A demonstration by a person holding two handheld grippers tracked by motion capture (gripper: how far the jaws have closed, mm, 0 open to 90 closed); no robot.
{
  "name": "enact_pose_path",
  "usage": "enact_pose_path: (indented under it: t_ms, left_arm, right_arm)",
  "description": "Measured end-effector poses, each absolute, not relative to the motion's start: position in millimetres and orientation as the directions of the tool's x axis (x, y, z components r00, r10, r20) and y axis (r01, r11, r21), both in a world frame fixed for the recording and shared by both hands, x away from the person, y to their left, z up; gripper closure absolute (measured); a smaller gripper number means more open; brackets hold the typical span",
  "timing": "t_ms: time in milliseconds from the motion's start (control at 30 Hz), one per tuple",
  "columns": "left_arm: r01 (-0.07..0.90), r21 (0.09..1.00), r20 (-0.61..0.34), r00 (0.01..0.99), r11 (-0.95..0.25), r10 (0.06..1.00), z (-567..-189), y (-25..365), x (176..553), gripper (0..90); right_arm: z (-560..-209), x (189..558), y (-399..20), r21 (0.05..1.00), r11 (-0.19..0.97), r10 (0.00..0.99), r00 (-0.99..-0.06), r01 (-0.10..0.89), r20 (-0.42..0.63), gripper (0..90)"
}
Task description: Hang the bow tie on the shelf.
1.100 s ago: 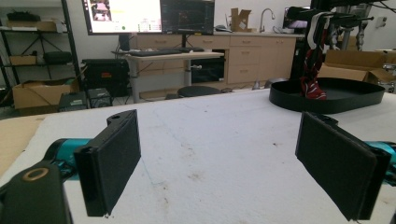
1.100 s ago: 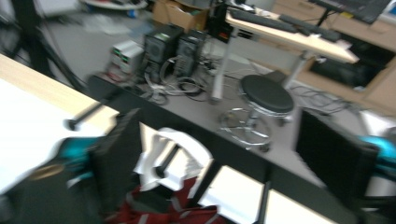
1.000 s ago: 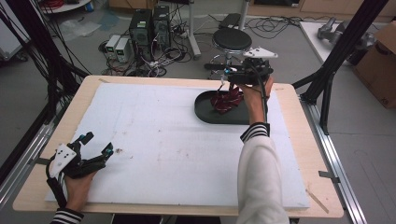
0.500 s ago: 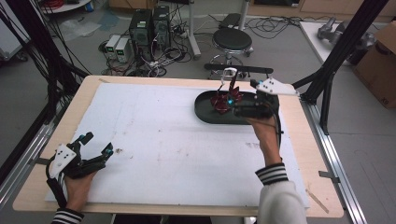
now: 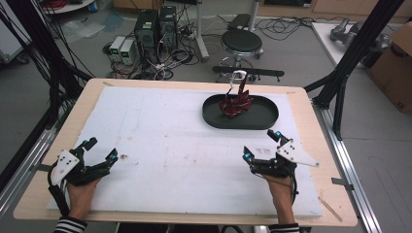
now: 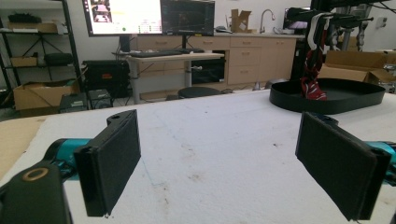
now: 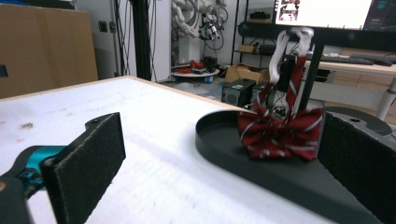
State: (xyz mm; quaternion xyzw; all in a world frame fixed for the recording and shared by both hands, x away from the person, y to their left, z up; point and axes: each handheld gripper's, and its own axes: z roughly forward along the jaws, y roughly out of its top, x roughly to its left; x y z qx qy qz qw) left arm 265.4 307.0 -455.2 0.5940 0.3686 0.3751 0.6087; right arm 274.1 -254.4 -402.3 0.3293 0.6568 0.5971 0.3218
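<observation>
Change since earlier frames: right tool (image 5: 261, 144) has been drawn back from the tray to the near right part of the table; the bow tie has been left behind in the tray; left tool (image 5: 99, 149) is seen unmoved at the near left corner.
Right tool: jaws spread wide, nothing between them; held by a hand (image 5: 279, 187) low over the white table (image 5: 165, 145) cover, well apart from the tray.
Left tool: jaws spread wide, nothing gripped; held just above the table surface, far from the tray.
Bow tie (image 5: 235, 104): dark red cloth with thin pale stripes, bunched into a folded knot; it is seen resting in the left half of the tray, leaning against a thin upright post (image 7: 309, 70).
Strap: a white loop (image 7: 290, 44) is seen rising from the bow tie, hung over the top of the post, with striped red bands running down to the knot.
Tray (image 5: 262, 119): black, oval, shallow rim; set at the far right of the table, its right half bare.
Table cover: white, marked with a few small brown stains near the left tool.
</observation>
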Motion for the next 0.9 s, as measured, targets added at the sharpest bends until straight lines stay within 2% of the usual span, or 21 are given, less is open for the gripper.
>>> enact_pose_path:
  t_ms: [233, 900]
  left_arm:
    - [-0.024, 1.0, -0.001, 0.446, 0.013, 0.895, -455.4, 306.9, 265.2, 14.4]
    - [-0.031, 0.999, 0.002, 0.444, 0.013, 0.896, -455.6, 306.4, 264.4, 14.3]
  right_arm:
    - [-434.2, 268.3, -255.6, 0.997, 0.059, 0.825, -0.564, 0.052, -0.019, 0.4]
    - [-452.5, 267.5, -255.5, 0.996, 0.078, 0.843, -0.536, 0.044, -0.042, 0.4]
